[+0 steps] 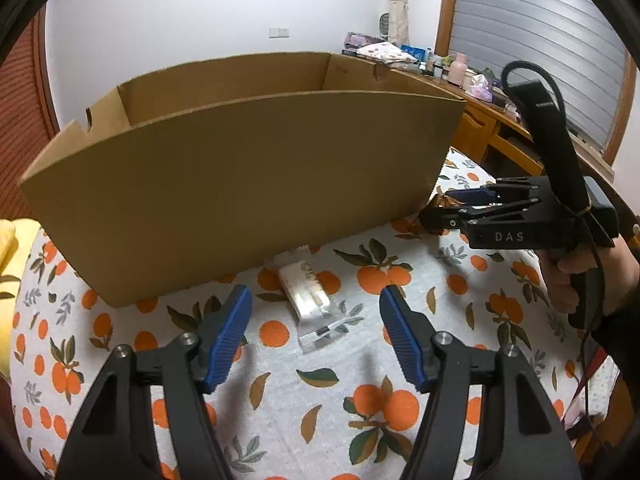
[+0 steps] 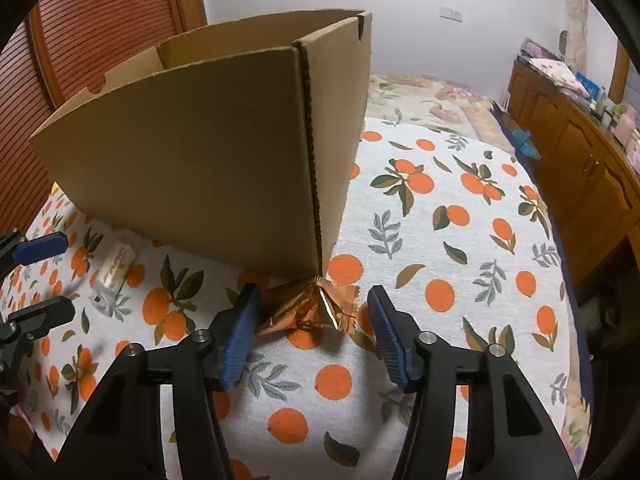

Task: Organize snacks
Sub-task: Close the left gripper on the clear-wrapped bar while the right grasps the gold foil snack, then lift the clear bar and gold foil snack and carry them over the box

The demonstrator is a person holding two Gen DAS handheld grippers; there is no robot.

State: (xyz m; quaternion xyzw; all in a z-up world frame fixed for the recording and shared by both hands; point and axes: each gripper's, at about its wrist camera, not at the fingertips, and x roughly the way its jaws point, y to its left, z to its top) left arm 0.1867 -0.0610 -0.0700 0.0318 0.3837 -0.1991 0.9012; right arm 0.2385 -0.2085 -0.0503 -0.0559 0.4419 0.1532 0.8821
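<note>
An open cardboard box [image 1: 240, 168] stands on the orange-print cloth [image 1: 320, 400]; it also shows in the right wrist view [image 2: 192, 160]. A white snack packet [image 1: 306, 294] lies in front of the box, between and just ahead of my open left gripper [image 1: 316, 300]. It shows at the left in the right wrist view [image 2: 116, 268]. A shiny copper-coloured snack wrapper [image 2: 308, 308] lies at the box's near corner, between the jaws of my open right gripper [image 2: 314, 300]. In the left wrist view the right gripper [image 1: 436, 204] is at the right, by the box corner.
A wooden cabinet [image 2: 580, 168] with cluttered items on top runs along the right. A wooden slatted door [image 2: 100, 32] stands behind the box. A yellow cloth [image 1: 8, 248] lies at the far left. A blue object [image 2: 524, 142] lies on the floor by the cabinet.
</note>
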